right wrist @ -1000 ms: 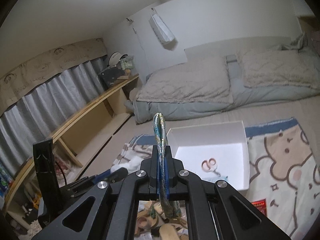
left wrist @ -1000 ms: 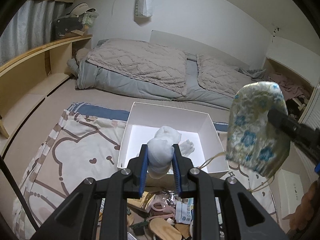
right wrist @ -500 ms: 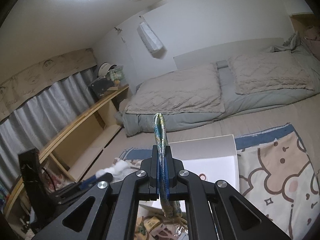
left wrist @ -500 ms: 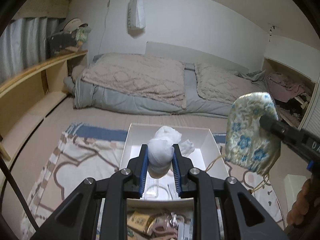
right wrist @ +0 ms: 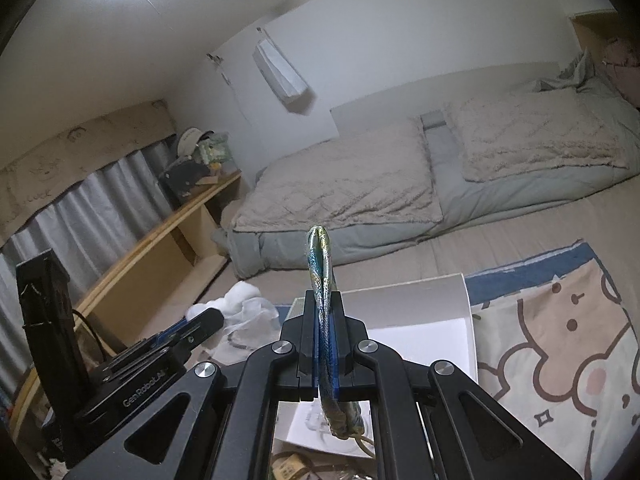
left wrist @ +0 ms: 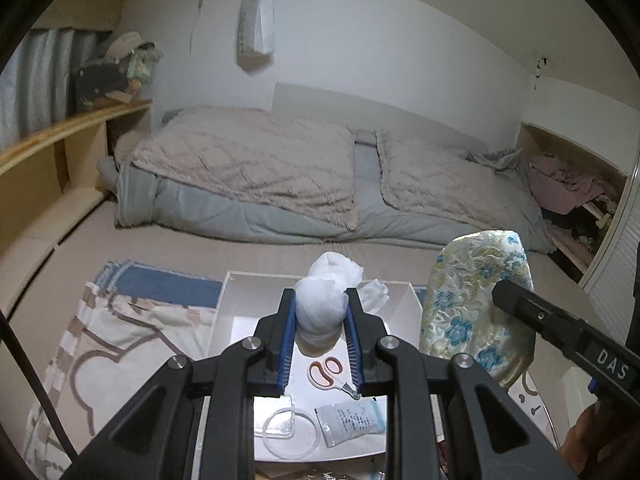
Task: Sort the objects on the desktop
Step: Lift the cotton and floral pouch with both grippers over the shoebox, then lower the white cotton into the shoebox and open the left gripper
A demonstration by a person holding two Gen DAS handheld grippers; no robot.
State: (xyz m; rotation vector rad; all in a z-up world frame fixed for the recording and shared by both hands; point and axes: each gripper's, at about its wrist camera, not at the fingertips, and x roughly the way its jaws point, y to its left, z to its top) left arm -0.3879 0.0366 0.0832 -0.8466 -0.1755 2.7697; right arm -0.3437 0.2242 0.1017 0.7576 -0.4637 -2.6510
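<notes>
The left hand-held gripper (left wrist: 321, 322) is pinching a soft white gauze bundle (left wrist: 325, 308) between its blue ribbed pads, and the crumpled top is bulging above the fingertips. It is hanging over a white box (left wrist: 228, 322) with thin upright walls that is sitting on a cartoon-print blanket (left wrist: 120, 344) on the bed. Lying flat in the box are orange-handled scissors (left wrist: 326, 372), a clear ring (left wrist: 291, 434) and a small sealed sachet (left wrist: 352, 420).

The right hand-held gripper (right wrist: 322, 340) is pressed together on a flat brocade pouch (right wrist: 320, 280), seen edge-on as a narrow blue-and-gold strip rising above the pads. In the left view the pouch (left wrist: 476, 304) is showing its broad face, shiny and woven with blue flowers, just right of the box, with a pale cord dangling beneath.

Below both grippers a clutter of small items is cut off by the frame edge and is too blurred to identify.
</notes>
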